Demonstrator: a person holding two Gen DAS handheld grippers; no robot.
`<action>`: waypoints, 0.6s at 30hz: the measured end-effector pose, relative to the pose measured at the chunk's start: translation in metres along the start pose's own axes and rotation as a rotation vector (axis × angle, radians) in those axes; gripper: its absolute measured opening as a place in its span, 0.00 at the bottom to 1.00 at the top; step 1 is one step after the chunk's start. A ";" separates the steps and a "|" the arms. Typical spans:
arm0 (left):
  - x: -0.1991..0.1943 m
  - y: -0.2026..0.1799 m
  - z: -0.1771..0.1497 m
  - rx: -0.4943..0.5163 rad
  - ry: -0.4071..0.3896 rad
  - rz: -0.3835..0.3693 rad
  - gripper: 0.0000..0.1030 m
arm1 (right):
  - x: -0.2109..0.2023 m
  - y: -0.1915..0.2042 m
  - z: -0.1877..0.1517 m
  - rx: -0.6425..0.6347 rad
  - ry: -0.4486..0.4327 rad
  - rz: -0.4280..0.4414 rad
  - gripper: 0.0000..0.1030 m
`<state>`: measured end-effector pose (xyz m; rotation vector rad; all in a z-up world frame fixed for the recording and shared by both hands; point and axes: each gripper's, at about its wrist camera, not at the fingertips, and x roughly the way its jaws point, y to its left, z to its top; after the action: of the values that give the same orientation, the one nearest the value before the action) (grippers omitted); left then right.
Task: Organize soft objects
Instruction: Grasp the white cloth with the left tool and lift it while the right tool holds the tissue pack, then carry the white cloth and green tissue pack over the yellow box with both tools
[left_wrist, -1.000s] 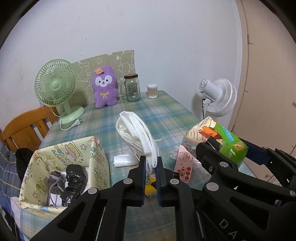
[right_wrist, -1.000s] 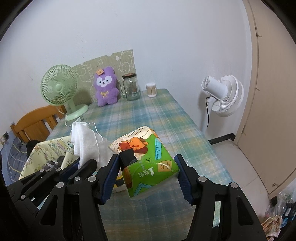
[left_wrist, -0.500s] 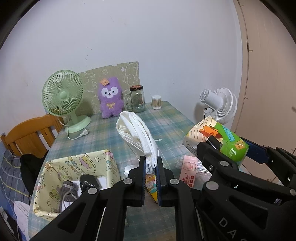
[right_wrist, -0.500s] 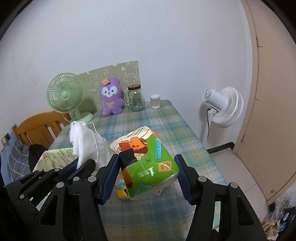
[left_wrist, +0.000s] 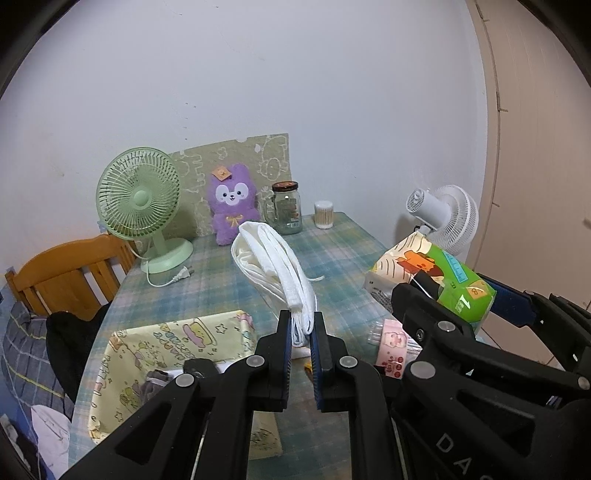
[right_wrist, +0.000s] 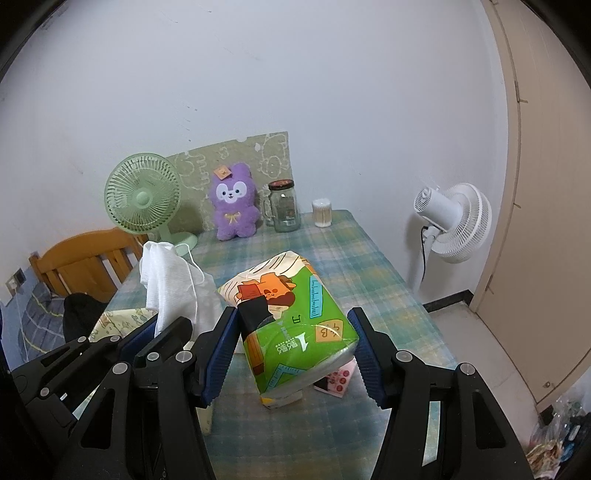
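Both grippers loaded, held above the plaid table (right_wrist: 369, 266).

Left gripper (left_wrist: 300, 328): jaws clamped tight on the lower end of a folded white cloth (left_wrist: 273, 258), which rises up and away from the pads, clear of the tabletop. Right gripper (right_wrist: 291, 339): jaws partway apart, blue pads pressed on both sides of a green tissue pack (right_wrist: 295, 314), also off the table. The two grippers sit side by side, the cloth left of the pack. Yellow printed fabric bin (left_wrist: 177, 343) below the left gripper holds dark and grey items. A pink packet (left_wrist: 391, 350) lies on the table under the pack. At the far edge: green desk fan (left_wrist: 140, 199), purple plush (left_wrist: 231, 203), glass jar (left_wrist: 286, 212).
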<state>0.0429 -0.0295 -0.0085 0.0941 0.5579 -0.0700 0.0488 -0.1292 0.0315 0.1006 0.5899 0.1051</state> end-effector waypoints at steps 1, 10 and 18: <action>0.000 0.002 0.000 -0.001 -0.001 0.002 0.06 | 0.000 0.003 0.001 -0.002 -0.002 0.001 0.61; -0.001 0.025 0.002 -0.020 -0.010 0.029 0.06 | 0.005 0.028 0.006 -0.021 -0.008 0.026 0.61; -0.001 0.049 0.000 -0.036 -0.009 0.060 0.06 | 0.013 0.052 0.007 -0.040 -0.004 0.067 0.61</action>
<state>0.0464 0.0195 -0.0044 0.0755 0.5471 -0.0019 0.0602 -0.0764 0.0367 0.0813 0.5805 0.1814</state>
